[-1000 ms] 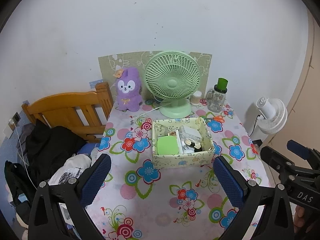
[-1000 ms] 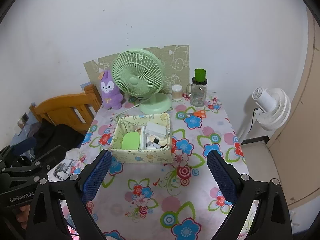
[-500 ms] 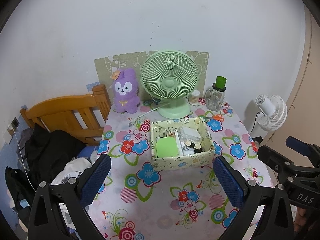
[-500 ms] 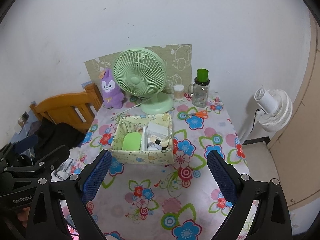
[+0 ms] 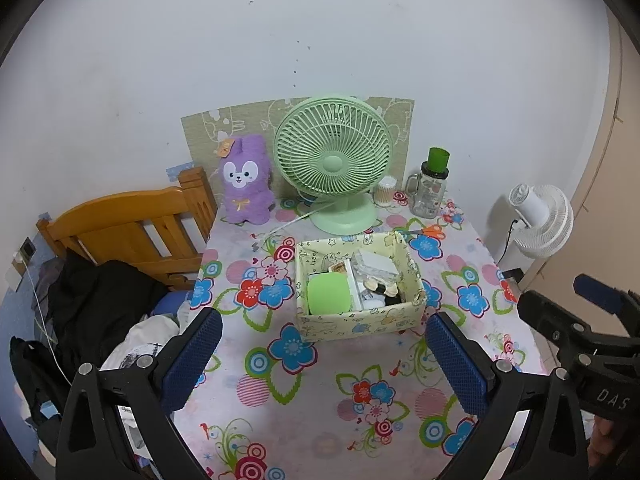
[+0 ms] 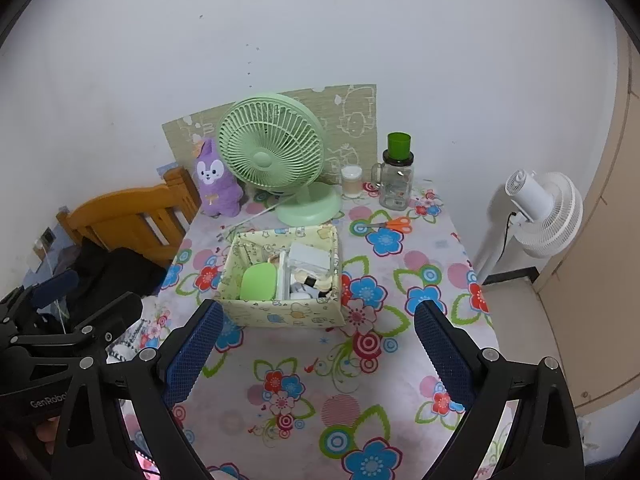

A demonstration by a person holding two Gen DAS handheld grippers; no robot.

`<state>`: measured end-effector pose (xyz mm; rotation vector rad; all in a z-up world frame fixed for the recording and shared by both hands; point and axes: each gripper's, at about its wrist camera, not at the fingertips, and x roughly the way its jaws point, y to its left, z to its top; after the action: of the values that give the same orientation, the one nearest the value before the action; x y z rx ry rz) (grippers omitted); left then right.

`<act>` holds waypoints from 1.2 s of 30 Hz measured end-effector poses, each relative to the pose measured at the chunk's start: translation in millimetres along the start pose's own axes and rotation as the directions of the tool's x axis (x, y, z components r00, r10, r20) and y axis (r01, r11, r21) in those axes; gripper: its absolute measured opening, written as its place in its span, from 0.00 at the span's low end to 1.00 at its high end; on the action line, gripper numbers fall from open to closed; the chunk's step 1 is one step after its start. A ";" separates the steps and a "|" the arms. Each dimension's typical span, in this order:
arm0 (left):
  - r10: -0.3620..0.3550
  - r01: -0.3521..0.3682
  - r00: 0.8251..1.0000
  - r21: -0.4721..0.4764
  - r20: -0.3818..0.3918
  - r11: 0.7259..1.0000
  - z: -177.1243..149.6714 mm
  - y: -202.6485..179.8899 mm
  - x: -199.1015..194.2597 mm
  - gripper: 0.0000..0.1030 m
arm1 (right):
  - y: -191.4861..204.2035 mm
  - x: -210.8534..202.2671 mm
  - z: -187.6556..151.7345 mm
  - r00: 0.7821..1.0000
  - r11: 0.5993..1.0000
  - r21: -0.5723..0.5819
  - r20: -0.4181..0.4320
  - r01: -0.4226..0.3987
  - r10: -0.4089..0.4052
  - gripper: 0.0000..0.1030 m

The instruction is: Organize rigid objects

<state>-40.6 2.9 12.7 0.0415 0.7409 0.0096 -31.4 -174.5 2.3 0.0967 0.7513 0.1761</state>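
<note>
Nearest to the cameras, the left gripper [image 5: 324,354] and the right gripper [image 6: 316,344] are both hovering above the front of the table [image 5: 320,416], each with its blue-padded jaws spread wide and nothing between them. Judged from this stance, both are standing off from the work and not engaging anything: neither is touching the flowered cloth or the box.

Beyond them, the patterned storage box [image 5: 360,322] is sitting near the middle of the table, open side up. It is holding the rigid items: a green rounded case [image 5: 328,292] at its left, a white box [image 5: 376,266] lying tilted at the back right, and small dark pieces beside that, too small to identify. With these gathered inside, the sorting appears largely done.

Further back, orange-handled scissors [image 6: 394,225] are lying loose on the cloth, outside the box and to its right; these look like the one candidate left out.

At the rear, against the wall, a green desk fan [image 5: 334,160], a purple plush toy [image 5: 245,184], a small jar [image 5: 386,191] and a glass mug with a green lid [image 5: 433,188] are standing upright in a row, evidently parked clear of the working area.
</note>
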 end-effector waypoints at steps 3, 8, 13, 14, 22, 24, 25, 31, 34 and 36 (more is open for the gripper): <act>-0.007 0.007 1.000 0.003 -0.007 1.000 0.5 -2.4 1.8 1.00 | -1.4 -1.2 0.2 1.000 1.000 0.000 0.001 0.008 -0.008 0.95; -0.016 0.016 1.000 0.007 -0.018 1.000 3.5 -5.0 2.4 1.00 | -4.2 -3.3 0.9 1.000 1.000 0.010 -0.001 0.014 -0.014 0.95; -0.038 0.039 0.999 0.012 -0.025 0.999 5.8 -7.2 -1.9 1.00 | -9.5 -6.0 5.4 1.000 0.999 0.023 -0.007 0.024 -0.024 0.95; -0.039 0.039 0.999 0.015 -0.026 0.999 5.6 -7.1 -2.4 1.00 | -9.3 -6.9 6.3 1.000 0.999 0.020 -0.008 0.029 -0.029 0.95; -0.034 0.034 0.999 0.020 -0.022 0.999 9.2 -8.5 -8.5 1.00 | -4.3 -12.2 10.9 0.999 0.999 -0.001 -0.006 0.050 -0.050 0.95; -0.030 0.030 0.999 0.021 -0.019 0.999 9.5 -8.3 -10.2 1.00 | -2.4 -12.2 11.6 0.998 0.998 -0.005 -0.010 0.056 -0.056 0.95; -0.028 0.028 0.999 0.023 -0.018 0.999 9.6 -8.7 -10.7 1.00 | -1.3 -12.4 11.6 0.998 0.998 -0.010 -0.012 0.057 -0.057 0.95; -0.010 0.010 1.000 0.036 -0.005 0.999 10.9 -6.9 -17.3 1.00 | 2.2 -14.1 14.2 0.999 0.999 0.000 -0.010 0.043 -0.043 0.95; 0.005 -0.005 1.000 0.039 0.005 0.999 9.9 -4.8 -18.5 1.00 | 4.5 -12.9 15.3 0.999 0.999 -0.006 -0.012 0.040 -0.041 0.95; 0.011 -0.011 1.000 0.040 0.010 0.999 8.9 -4.3 -17.9 1.00 | 6.2 -10.5 15.4 0.999 0.999 -0.014 -0.019 0.041 -0.041 0.95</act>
<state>-47.8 -2.1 31.2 0.0835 0.7308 0.0049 -29.1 -170.9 21.4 0.0670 0.7707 0.1429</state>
